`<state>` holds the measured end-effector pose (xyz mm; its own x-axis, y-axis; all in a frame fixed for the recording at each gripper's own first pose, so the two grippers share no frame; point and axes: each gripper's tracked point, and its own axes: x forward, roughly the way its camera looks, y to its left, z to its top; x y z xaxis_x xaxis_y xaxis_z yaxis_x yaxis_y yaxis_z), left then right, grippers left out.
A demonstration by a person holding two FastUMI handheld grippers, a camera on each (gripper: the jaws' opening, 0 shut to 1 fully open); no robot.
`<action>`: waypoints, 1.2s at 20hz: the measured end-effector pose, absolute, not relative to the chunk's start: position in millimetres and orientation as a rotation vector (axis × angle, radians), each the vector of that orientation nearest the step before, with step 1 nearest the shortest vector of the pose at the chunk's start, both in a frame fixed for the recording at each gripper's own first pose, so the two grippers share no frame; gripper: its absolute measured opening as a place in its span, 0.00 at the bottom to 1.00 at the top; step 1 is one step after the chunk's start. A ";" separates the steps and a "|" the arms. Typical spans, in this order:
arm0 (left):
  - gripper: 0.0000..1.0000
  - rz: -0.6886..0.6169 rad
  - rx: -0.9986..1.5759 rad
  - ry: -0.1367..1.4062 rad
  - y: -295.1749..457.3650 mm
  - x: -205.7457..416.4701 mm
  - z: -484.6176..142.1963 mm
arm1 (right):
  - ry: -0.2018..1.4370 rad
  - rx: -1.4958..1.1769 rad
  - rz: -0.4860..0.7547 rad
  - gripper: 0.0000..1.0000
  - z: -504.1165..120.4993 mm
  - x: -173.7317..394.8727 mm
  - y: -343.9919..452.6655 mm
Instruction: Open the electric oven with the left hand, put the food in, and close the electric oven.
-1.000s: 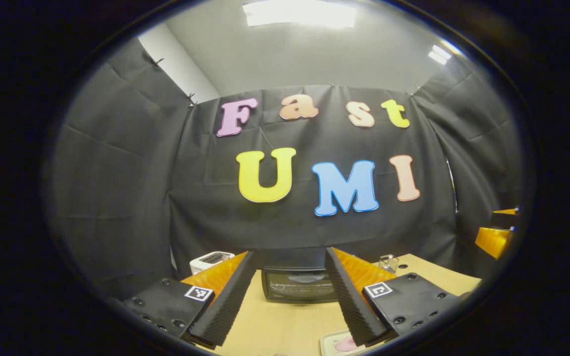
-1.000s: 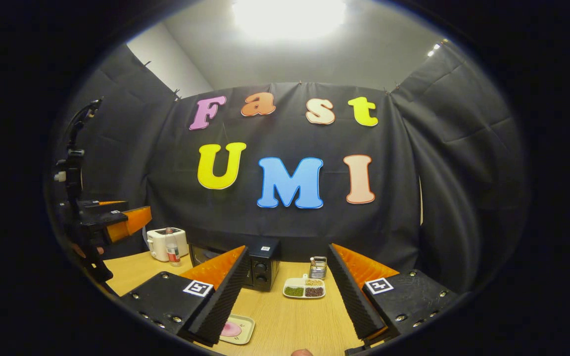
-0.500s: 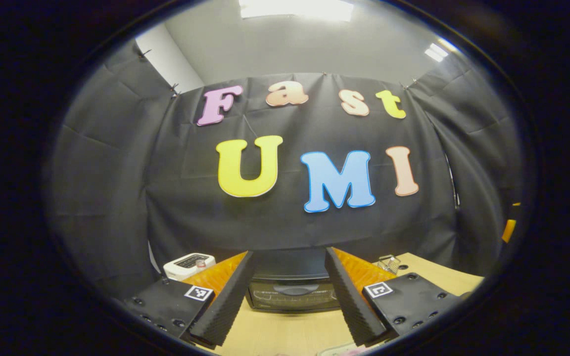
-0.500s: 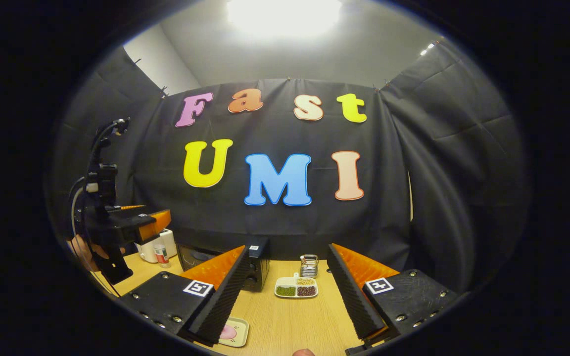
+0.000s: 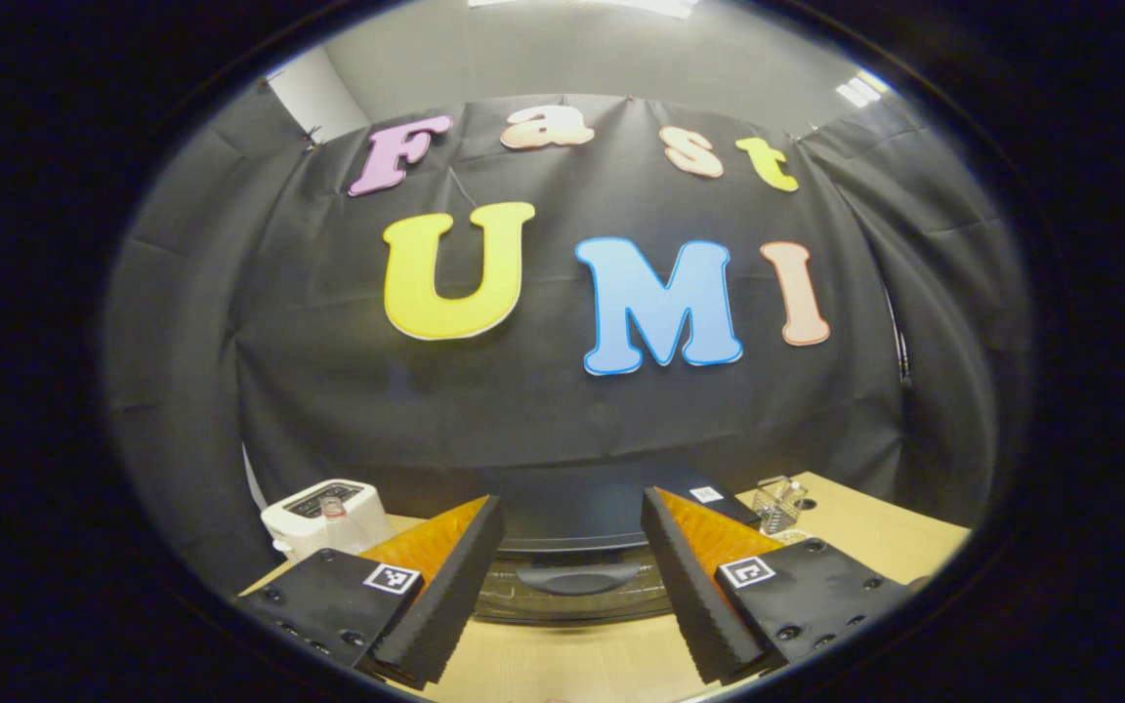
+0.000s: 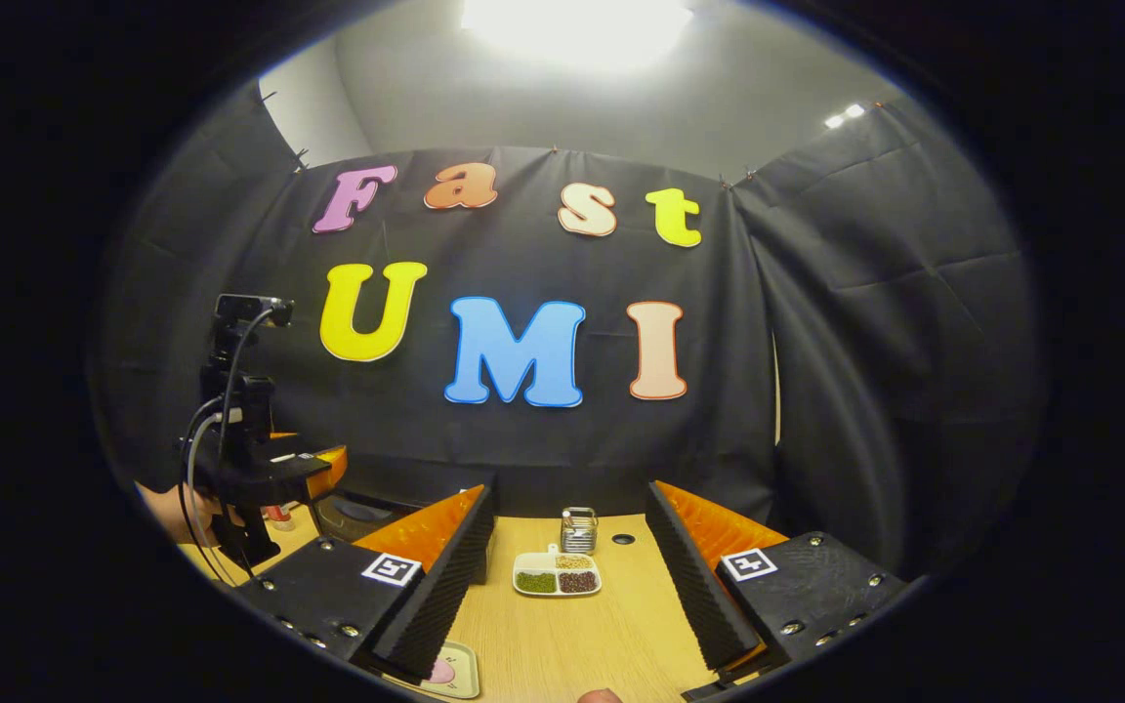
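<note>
I see my left gripper [image 5: 570, 576] with fingers spread, the oven [image 5: 572, 561] handle between them; right gripper [image 6: 570, 586] fingers spread too.

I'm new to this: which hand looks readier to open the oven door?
Left. Its hand-held gripper, open, faces the oven handle close up; the right points toward a tray.

Black creased cloth walls [image 6: 865, 322] surround a light wooden desk [image 6: 602, 625], under a grey ceiling [image 6: 484, 98] with a bright lamp [image 6: 577, 20].

Closed oven [image 5: 572, 557] before left gripper [image 5: 570, 586]
</note>
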<state>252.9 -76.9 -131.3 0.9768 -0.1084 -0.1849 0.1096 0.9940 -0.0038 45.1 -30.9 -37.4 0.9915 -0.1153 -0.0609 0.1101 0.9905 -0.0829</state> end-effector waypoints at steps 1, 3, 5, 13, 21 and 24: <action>1.00 -0.116 0.003 0.203 -76.5 259.5 -142.0 | 0.073 -0.087 -0.130 0.96 -40.1 46.1 -32.1; 1.00 -0.125 -0.003 0.232 -79.3 274.3 -159.7 | 0.083 -0.096 -0.162 0.96 -41.4 46.3 -33.2; 0.91 -0.128 -0.001 0.259 -80.6 284.5 -178.5 | 0.093 -0.106 -0.196 0.96 -43.1 45.0 -35.8; 0.96 -0.123 0.004 0.325 -87.5 309.6 -234.1 | 0.141 -0.112 -0.316 0.96 -52.9 30.7 -50.8; 0.95 -0.095 0.009 0.326 -88.3 320.2 -253.6 | 0.160 -0.144 -0.328 0.96 -52.2 25.0 -51.4; 0.96 -0.091 0.004 0.314 -87.2 317.5 -252.9 | 0.151 -0.157 -0.311 0.96 -47.7 27.0 -46.2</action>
<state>317.5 -87.2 -252.9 0.9471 -0.0888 -0.3085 0.0899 0.9959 -0.0107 27.0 -46.2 -47.7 0.9411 -0.3149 -0.1234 0.2915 0.9401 -0.1765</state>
